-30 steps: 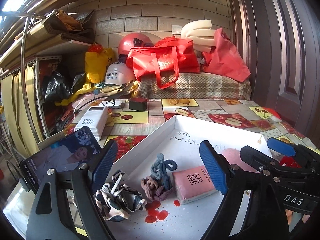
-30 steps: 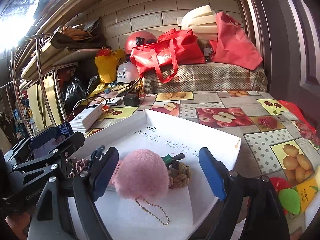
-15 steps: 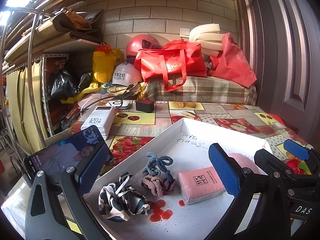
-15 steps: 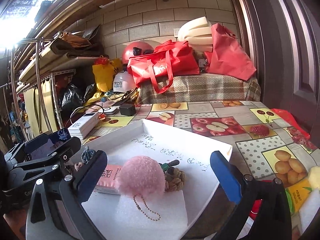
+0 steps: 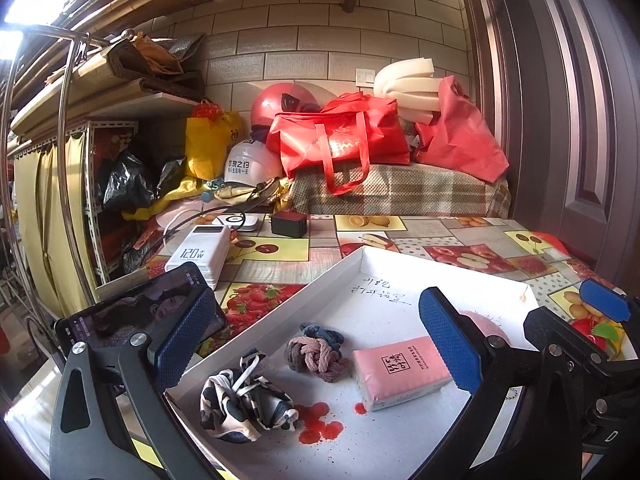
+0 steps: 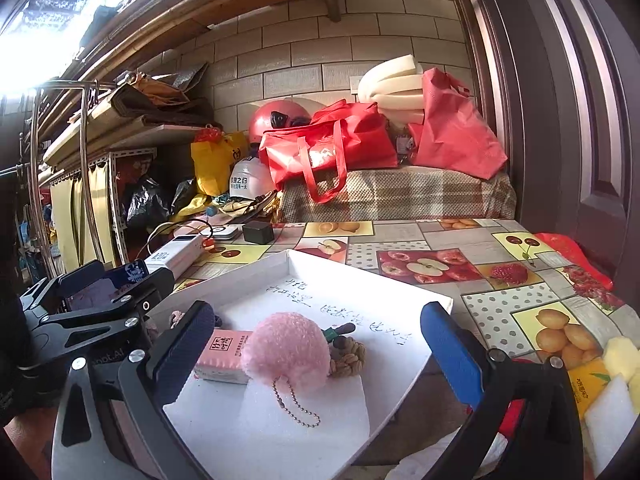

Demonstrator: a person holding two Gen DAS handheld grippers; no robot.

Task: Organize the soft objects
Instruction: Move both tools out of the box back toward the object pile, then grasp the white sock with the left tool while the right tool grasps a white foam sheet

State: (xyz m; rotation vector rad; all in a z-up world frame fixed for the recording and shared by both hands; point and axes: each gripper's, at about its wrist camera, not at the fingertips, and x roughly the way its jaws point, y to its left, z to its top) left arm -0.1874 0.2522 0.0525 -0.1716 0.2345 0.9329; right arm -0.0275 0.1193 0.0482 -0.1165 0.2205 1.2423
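A white tray (image 5: 352, 268) holds soft things. In the left wrist view it holds a black-and-white patterned cloth (image 5: 244, 408), a knotted pink-brown scrunchie (image 5: 316, 360), a blue scrunchie (image 5: 322, 334) and a pink tissue pack (image 5: 400, 372). My left gripper (image 5: 320, 354) is open and empty above them. In the right wrist view a pink pompom (image 6: 288, 350) with a bead chain lies on a white foam sheet (image 6: 288, 432), beside a tan knotted rope piece (image 6: 348, 358) and the tissue pack (image 6: 224, 354). My right gripper (image 6: 320, 354) is open and empty around the pompom.
A phone (image 5: 136, 320) leans at the tray's left. A white power bank (image 5: 200, 254), a black box (image 5: 289, 224), red bags (image 5: 340, 140) and helmets stand behind on the fruit-pattern tablecloth (image 6: 460, 264). Yellow and white foam pieces (image 6: 616, 384) lie at the right.
Both grippers have drawn back and lifted from the tray, so its contents look smaller and lower. Both jaws stand wider apart. Nothing in the tray has moved.
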